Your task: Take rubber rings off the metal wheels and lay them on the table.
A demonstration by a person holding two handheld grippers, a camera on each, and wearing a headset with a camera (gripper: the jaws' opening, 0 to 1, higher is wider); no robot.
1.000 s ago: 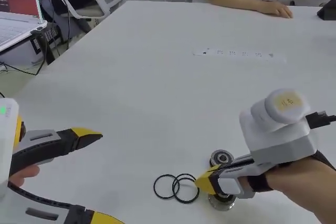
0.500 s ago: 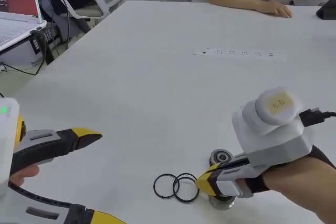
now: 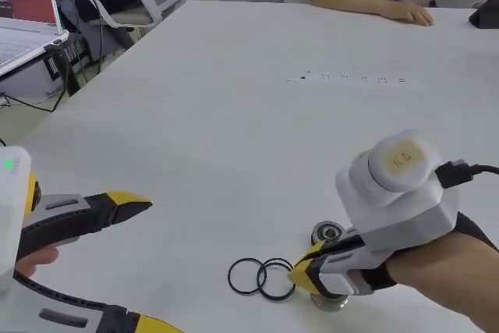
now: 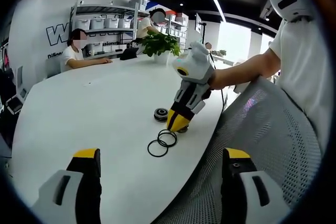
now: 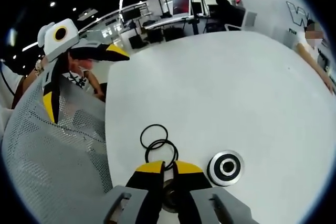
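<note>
White table [image 3: 234,115], two rubber rings [image 3: 261,278] already lying on it. Right gripper [image 5: 169,165] is pinched shut over a wheel [image 3: 334,302], can't tell if it's caught a ring. Left gripper [image 4: 161,156] gapes wide, so I'd use it to steady the wheel and peel slowly.

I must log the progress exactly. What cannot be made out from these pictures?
1. Whether the wheel under the right gripper carries a rubber ring: its jaws cover it in the right gripper view, its body in the head view.
2. Small marks on the table, head view: too small to read.
</note>
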